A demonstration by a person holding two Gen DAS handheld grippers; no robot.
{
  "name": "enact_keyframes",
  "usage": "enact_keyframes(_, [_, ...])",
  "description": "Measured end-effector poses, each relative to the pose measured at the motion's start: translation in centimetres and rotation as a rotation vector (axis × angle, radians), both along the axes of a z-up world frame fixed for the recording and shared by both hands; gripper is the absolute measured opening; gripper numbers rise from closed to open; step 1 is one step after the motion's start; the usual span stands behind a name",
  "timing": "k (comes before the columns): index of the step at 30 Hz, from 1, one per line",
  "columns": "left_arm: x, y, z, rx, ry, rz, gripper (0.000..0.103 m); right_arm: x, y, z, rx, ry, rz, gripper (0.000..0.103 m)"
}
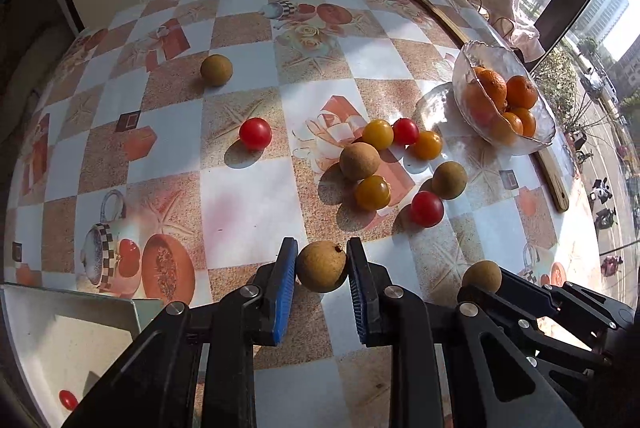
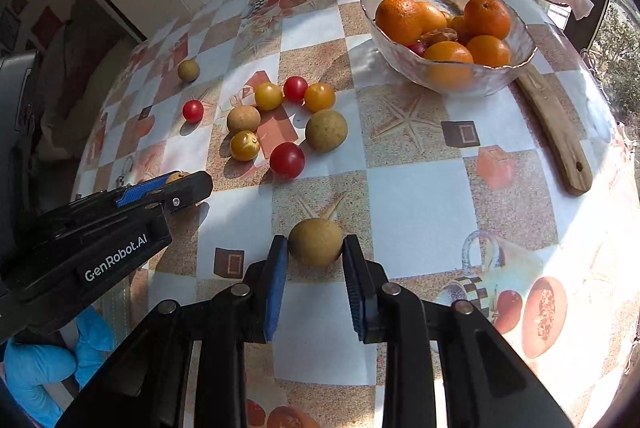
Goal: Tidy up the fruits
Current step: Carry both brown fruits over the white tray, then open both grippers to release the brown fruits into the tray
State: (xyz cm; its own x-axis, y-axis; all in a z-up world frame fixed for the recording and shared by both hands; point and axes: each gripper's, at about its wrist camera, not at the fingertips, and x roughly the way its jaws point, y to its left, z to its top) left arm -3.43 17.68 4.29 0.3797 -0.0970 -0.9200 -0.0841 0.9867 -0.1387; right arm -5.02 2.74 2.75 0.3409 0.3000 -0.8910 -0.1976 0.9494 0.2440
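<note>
Fruits lie scattered on the desk [image 2: 420,196]: small brown longans, red and yellow cherry tomatoes, and oranges [image 2: 400,18] already in a glass bowl [image 2: 460,80] at the far right. All the loose ones look light. The longans seem to have a thin, dry, slightly rough shell that should give good purchase but could crack under a hard squeeze; the tomatoes are smooth, soft-skinned and likely to slip or burst. Being round, each is best taken across its widest part, with only light pressure.

The left hand-held gripper [image 1: 322,268] has one longan [image 1: 322,267] between its blue pads, both pads touching its sides at about mid-height, so it appears closed on the fruit; whether it is lifted off the desk I cannot tell. A white tray [image 1: 72,332] with one red tomato [image 1: 68,399] in it lies at this gripper's lower left.

The right hand-held gripper [image 2: 315,248] brackets a second longan [image 2: 316,242], which rests on the desk right at the fingertips. The pads look to be at or just touching its sides, so a firm grip is not certain.

The main cluster of tomatoes [image 2: 287,160] and longans lies ahead of both grippers, towards the middle of the desk.
</note>
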Motion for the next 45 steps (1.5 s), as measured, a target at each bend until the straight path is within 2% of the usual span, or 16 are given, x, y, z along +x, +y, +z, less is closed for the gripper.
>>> enact_keyframes(11, [-5.6, 2.6, 4.8, -0.028, -0.054, 0.031, 0.027, -2.9, -0.3, 2.3, 0.026, 0.033, -0.017, 0.031])
enact_keyframes(20, [-12.2, 7.8, 7.0, 0.025, -0.050, 0.115, 0.027, -5.1, 4.9, 4.3, 0.056, 0.045, 0.082, 0.031])
enact_keyframes(26, [-16.2, 12.2, 5.9, 0.062, -0.003, 0.209, 0.027, -6.2, 10.7, 4.7, 0.065, 0.056, 0.200, 0.031])
enact_keyframes(32, [-18.6, 15.8, 3.3, 0.059, 0.056, 0.291, 0.027, -6.6, 16.4, 4.0, 0.067, 0.088, 0.306, 0.031])
enact_keyframes(38, [-18.8, 15.7, 1.4, 0.070, 0.076, 0.263, 0.027, -5.2, 20.1, 2.2, 0.052, 0.134, 0.336, 0.031])
enact_keyframes(45, [-18.6, 15.5, 0.4, 0.061, 0.090, 0.265, 0.027, -3.7, 22.7, 0.8, -0.007, 0.145, 0.353, 0.031])
